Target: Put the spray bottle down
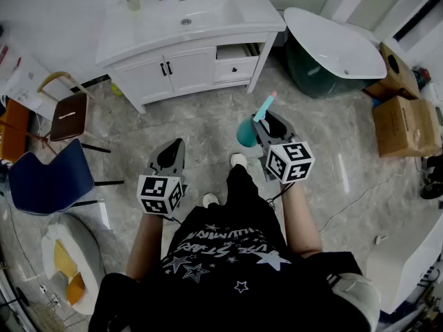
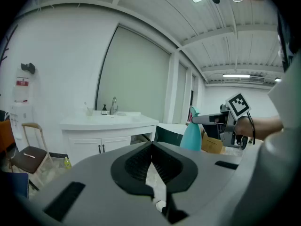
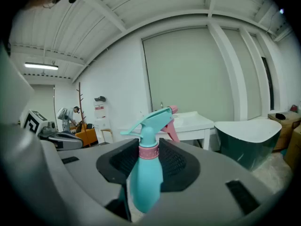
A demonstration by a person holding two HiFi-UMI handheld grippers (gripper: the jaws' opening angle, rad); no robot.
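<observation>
Right gripper [image 3: 149, 144]: jaws part-closed on the spray bottle [image 3: 146, 178]. The black ribbed pads press its shoulder just below the pink collar. The bottle's long axis is upright, and its nozzle and pink trigger point ahead, toward the vanity worktop [image 1: 138, 33]. The body is smooth teal plastic, tapering to the neck. The bottle is carried in the air, well short of the vanity.

Left gripper [image 2: 151, 147]: jaws together, empty, beside the right gripper.

A set-down on the vanity probably calls for forward travel with the right hand.

spray bottle [image 3: 143, 182] — teal, pink collar | vanity [image 1: 138, 37] — white | chair [image 1: 48, 178] navy | floor [image 1: 208, 126] grey marble pattern
</observation>
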